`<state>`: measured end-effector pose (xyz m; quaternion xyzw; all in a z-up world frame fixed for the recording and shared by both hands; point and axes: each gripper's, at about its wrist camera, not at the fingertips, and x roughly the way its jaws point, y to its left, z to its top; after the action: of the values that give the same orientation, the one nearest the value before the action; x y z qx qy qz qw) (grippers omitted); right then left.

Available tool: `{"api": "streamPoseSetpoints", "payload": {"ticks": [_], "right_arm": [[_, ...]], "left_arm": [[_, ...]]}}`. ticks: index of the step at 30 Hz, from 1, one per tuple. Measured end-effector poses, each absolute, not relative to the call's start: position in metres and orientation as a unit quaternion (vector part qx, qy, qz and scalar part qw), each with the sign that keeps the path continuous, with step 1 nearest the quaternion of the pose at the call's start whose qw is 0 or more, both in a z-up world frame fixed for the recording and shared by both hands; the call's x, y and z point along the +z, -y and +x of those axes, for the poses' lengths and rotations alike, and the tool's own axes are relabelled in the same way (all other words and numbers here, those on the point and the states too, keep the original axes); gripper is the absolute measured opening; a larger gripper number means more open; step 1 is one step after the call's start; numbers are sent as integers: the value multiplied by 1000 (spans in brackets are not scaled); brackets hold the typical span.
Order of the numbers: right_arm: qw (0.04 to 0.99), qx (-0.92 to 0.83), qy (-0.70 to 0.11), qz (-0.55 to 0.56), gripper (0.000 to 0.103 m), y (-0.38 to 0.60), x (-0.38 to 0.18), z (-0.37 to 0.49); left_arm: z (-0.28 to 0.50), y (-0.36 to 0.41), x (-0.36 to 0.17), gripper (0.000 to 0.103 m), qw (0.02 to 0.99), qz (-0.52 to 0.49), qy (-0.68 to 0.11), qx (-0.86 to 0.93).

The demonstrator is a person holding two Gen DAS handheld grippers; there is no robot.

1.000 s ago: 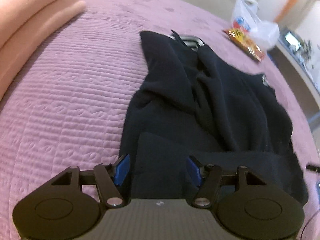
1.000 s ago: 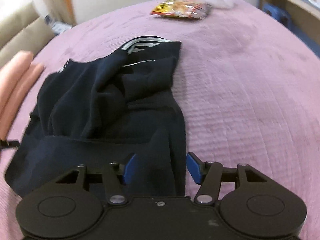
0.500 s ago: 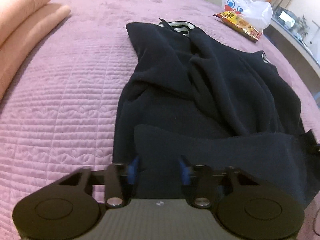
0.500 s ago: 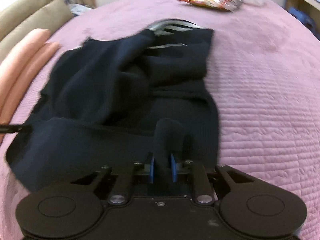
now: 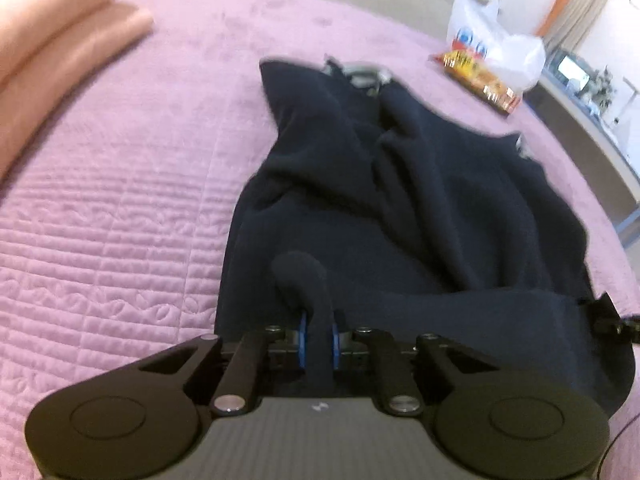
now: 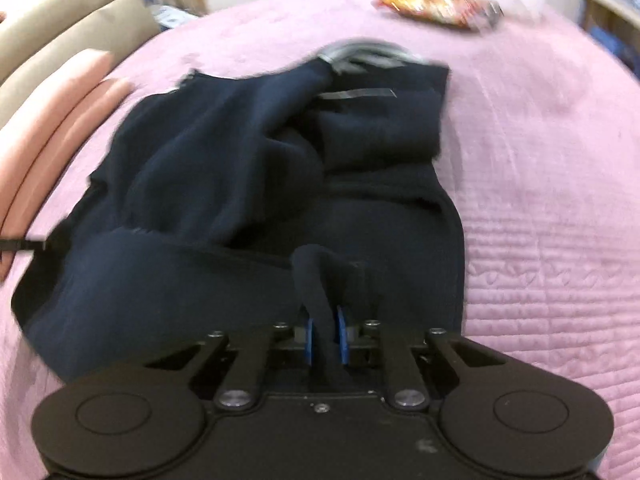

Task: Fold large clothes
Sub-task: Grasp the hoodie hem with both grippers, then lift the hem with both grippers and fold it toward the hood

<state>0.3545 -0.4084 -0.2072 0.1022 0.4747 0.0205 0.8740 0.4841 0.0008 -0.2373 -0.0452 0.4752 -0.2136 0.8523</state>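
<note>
A large dark navy garment lies rumpled on the pink quilted bed, its grey striped collar at the far end. It also shows in the right wrist view. My left gripper is shut on a pinched fold of the garment's near hem. My right gripper is shut on another fold of the same hem, near the other corner. Both folds stand up between the blue pads.
Pink pillows lie at the bed's left side. A snack packet and a white plastic bag sit at the far end of the bed. A shelf runs along the right.
Both grippers went from open around the hem to shut on it, the right one first. The pinched cloth now stands up in a ridge in each.
</note>
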Motion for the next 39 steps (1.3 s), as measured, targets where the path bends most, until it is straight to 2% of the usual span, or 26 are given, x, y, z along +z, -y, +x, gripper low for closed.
{"api": "streamPoseSetpoints", "payload": {"ticks": [7, 12, 16, 19, 22, 26, 28, 33, 35, 37, 39], "right_arm": [[920, -6, -390, 48, 12, 408, -119, 331], [952, -24, -305, 12, 12, 420, -84, 386], [962, -54, -268, 9, 12, 439, -100, 469], [958, -87, -273, 29, 12, 459, -129, 534], [942, -101, -313, 70, 12, 478, -171, 591], [907, -105, -399, 83, 14, 488, -231, 631], [902, -102, -414, 75, 14, 487, -252, 629], [911, -97, -398, 52, 17, 479, -259, 627], [909, -91, -403, 57, 21, 484, -252, 632], [908, -88, -403, 67, 32, 485, -233, 627], [921, -67, -376, 76, 32, 476, -202, 609]], "left_arm": [[474, -20, -153, 12, 885, -132, -378, -239], [533, -3, -119, 12, 911, -142, -299, -244], [606, 34, -131, 12, 930, -132, -272, -208], [661, 61, -156, 12, 938, -111, -283, -169], [706, 85, -192, 13, 933, -102, -314, -147], [728, 115, -250, 14, 924, -20, -360, -130], [723, 121, -264, 17, 931, 18, -341, -131], [716, 119, -266, 19, 935, 22, -329, -130], [716, 121, -259, 26, 936, 25, -330, -116], [708, 119, -240, 24, 942, 17, -314, -113], [689, 110, -213, 23, 949, -20, -291, -123]]}}
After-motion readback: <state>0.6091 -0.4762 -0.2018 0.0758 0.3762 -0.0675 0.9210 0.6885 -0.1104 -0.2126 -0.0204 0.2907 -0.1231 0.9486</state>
